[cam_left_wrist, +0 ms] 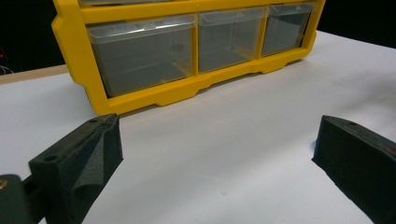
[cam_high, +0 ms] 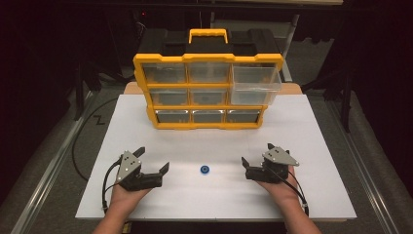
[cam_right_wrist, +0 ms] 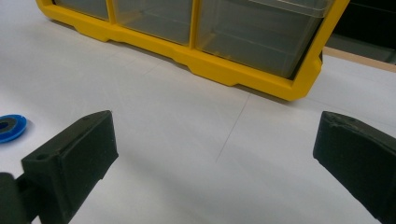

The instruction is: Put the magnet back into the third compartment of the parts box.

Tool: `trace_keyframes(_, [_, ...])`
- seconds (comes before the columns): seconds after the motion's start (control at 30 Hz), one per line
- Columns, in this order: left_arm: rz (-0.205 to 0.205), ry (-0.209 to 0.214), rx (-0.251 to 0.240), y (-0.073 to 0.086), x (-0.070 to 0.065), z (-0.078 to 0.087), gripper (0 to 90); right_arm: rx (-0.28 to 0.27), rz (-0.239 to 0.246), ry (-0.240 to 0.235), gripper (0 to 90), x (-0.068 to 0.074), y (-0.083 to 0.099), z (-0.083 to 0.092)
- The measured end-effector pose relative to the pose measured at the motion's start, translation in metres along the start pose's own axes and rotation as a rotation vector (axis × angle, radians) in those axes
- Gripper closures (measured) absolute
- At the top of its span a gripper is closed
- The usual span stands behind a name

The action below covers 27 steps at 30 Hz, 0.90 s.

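Observation:
A small blue ring (cam_high: 205,169) lies flat on the white board, midway between my two grippers; in the right gripper view the blue ring (cam_right_wrist: 10,127) sits at the left edge. My left gripper (cam_high: 153,160) rests to the ring's left, jaws wide apart and empty, and the left gripper (cam_left_wrist: 217,140) faces the cabinet's bottom row. To the ring's right, my right gripper (cam_high: 257,153) is also open and holds nothing. The yellow drawer cabinet (cam_high: 208,90) stands at the back with its top right clear drawer (cam_high: 255,84) pulled out.
The white board (cam_high: 316,146) covers the table, with bare surface between the cabinet and the grippers. The cabinet's bottom drawers (cam_left_wrist: 142,53) are closed, as seen again at the cabinet's frame (cam_right_wrist: 261,81). Dark floor and metal rails (cam_high: 53,165) flank the table.

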<state>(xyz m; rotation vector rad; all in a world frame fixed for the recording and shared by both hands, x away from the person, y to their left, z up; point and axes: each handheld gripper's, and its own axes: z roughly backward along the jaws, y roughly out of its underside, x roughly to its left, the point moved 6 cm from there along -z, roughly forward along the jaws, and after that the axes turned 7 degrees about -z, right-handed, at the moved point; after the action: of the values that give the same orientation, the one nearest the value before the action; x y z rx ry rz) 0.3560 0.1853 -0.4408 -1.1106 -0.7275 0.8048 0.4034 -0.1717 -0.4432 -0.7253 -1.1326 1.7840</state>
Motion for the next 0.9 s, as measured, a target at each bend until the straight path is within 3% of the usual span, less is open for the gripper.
trace_keyframes(0.47, [0.004,0.002,-0.005,-0.001,0.0,-0.001,1.6,0.047,0.026,0.003,1.0,0.002,0.004,0.0])
trace_keyframes(0.57, [0.005,0.018,0.017,0.0,-0.002,-0.002,1.6,0.075,0.024,0.012,1.0,0.001,0.006,0.0])
trace_keyframes(0.77, [-0.002,0.034,0.01,-0.001,-0.005,-0.003,1.6,0.143,0.009,0.031,1.0,-0.004,0.01,0.001])
trace_keyframes(0.9, [-0.005,0.023,-0.003,-0.003,-0.004,-0.001,2.1,0.202,-0.017,0.013,1.0,-0.006,0.014,0.0])
